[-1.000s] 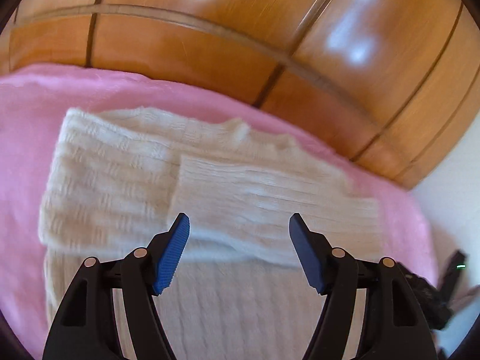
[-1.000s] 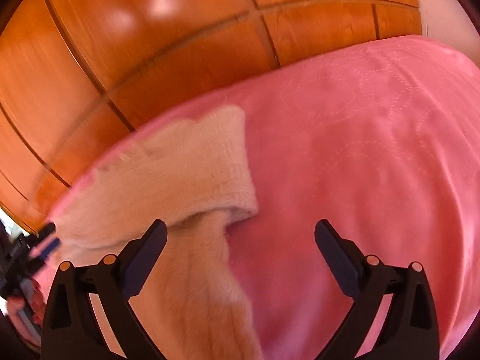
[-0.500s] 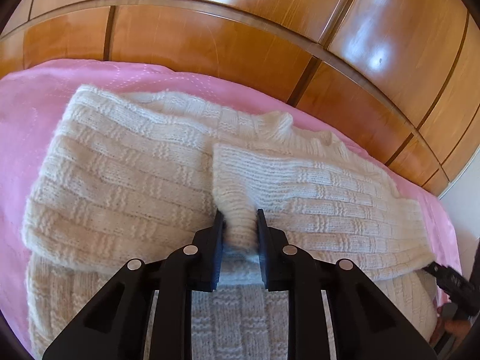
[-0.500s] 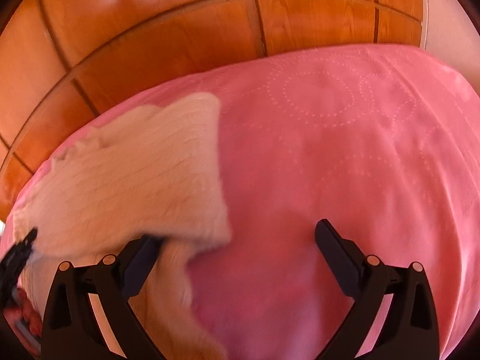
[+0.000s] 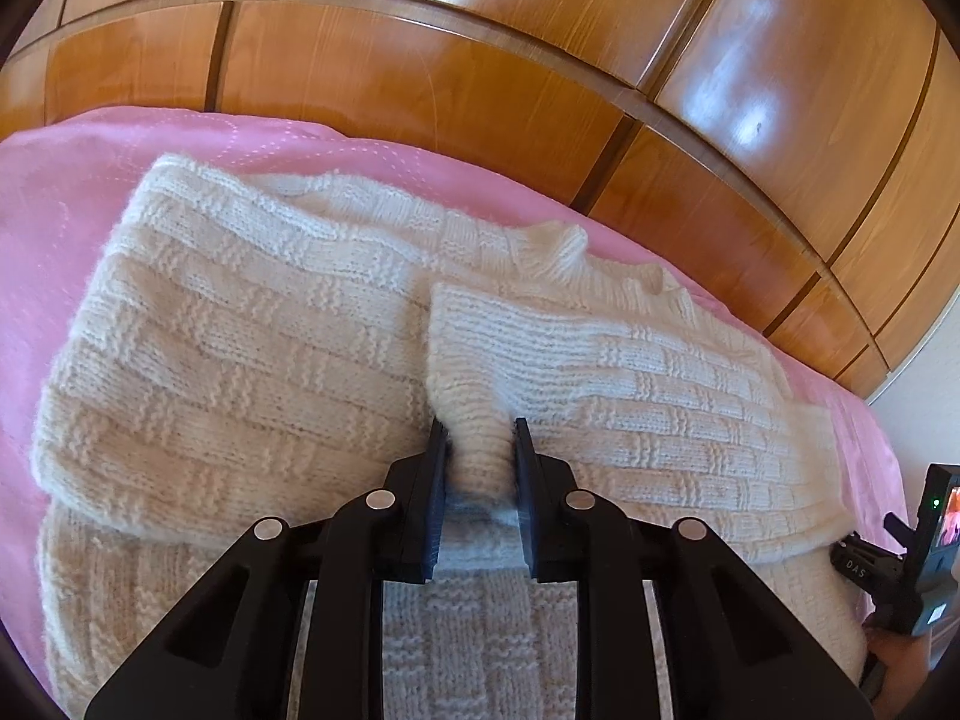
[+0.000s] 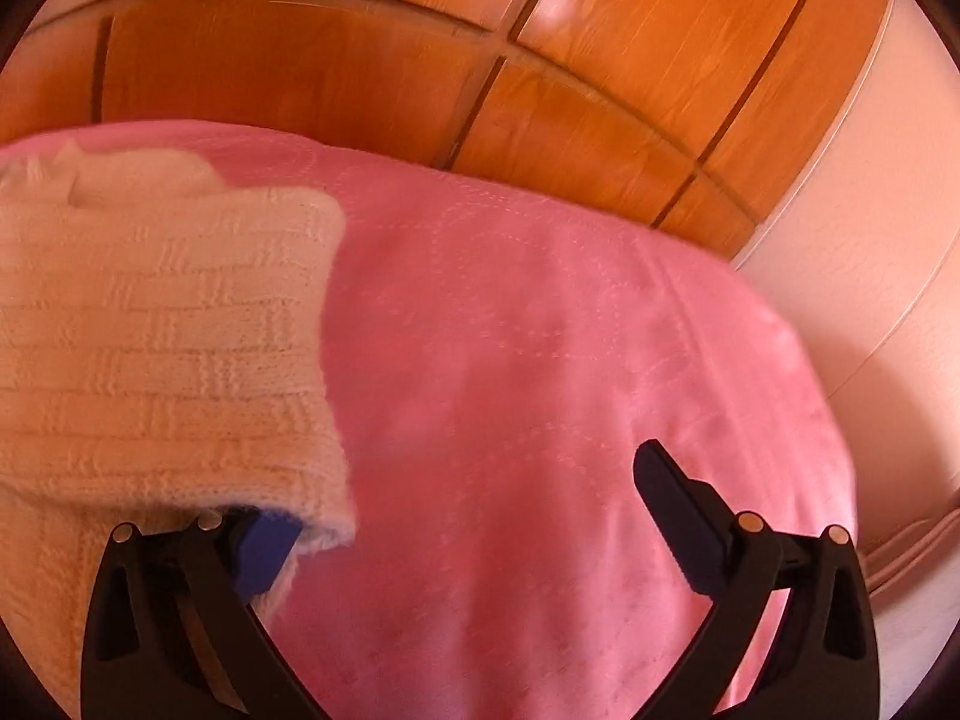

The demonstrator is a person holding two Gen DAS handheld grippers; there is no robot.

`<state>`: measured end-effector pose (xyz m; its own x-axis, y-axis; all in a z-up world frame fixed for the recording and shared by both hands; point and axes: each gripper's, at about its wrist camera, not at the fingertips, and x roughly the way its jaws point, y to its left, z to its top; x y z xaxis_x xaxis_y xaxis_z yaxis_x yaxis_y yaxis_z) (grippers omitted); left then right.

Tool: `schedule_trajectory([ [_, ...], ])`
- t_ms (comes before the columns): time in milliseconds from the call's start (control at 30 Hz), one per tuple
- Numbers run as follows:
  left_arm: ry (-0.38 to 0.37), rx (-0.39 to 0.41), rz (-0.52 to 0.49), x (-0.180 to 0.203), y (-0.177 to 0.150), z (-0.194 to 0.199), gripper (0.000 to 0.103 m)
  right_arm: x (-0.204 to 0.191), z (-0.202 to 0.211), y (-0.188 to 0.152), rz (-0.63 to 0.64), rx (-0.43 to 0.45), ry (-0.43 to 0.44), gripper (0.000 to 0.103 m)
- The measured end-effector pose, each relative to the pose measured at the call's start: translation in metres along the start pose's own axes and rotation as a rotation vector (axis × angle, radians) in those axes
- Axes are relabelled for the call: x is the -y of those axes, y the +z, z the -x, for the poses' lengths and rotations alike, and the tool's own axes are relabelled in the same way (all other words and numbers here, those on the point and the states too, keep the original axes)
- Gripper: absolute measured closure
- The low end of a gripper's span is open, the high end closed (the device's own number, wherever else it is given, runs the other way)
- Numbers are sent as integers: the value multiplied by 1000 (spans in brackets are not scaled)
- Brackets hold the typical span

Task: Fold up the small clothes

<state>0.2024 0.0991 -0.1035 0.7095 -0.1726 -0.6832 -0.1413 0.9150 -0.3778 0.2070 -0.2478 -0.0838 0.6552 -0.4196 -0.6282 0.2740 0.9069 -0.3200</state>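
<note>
A cream knitted sweater (image 5: 270, 330) lies on a pink blanket (image 5: 60, 192) with both sleeves folded across its chest. My left gripper (image 5: 478, 426) is shut on the cuff of the right-hand sleeve (image 5: 480, 372), and the knit bunches between the pads. In the right wrist view the same sweater (image 6: 162, 330) fills the left side. My right gripper (image 6: 462, 498) is wide open at the sweater's right edge. Its left finger (image 6: 264, 546) is tucked under the folded sleeve's edge. Its right finger (image 6: 678, 504) hangs over bare blanket (image 6: 540, 330).
Glossy wooden panels (image 5: 420, 78) rise right behind the blanket. A pale wall (image 6: 870, 240) borders the blanket on the right. The body of the right hand-held gripper (image 5: 918, 564), with a hand below it, shows at the right edge of the left wrist view.
My left gripper dropped onto the sleeve cuff and shut on it, then held still. My right gripper rolled and swung, and its left finger slid under the folded sleeve's edge.
</note>
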Motion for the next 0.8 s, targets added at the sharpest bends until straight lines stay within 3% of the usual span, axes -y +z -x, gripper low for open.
schedule_trajectory([
  [133,-39,7,19,-6,0,3,74,30,7,-11,-114,-75,162,2],
  [200,-42,12,15,-5,-1,5,70,41,11,-20,-182,-116,188,2],
  [267,-44,9,6,-3,-1,5,66,48,23,-27,-223,-114,137,2],
  [367,-36,9,-6,0,-1,5,65,52,47,-30,-282,2,183,2],
  [500,-35,9,-7,1,-1,5,65,31,59,-14,-250,92,229,2],
  [600,-34,8,-7,1,-1,4,65,12,45,4,-192,85,224,2],
  [700,-36,7,-7,2,0,3,65,0,24,0,-142,26,151,2],
  [800,-37,5,-10,4,0,0,63,5,5,-7,-169,-21,162,2],
])
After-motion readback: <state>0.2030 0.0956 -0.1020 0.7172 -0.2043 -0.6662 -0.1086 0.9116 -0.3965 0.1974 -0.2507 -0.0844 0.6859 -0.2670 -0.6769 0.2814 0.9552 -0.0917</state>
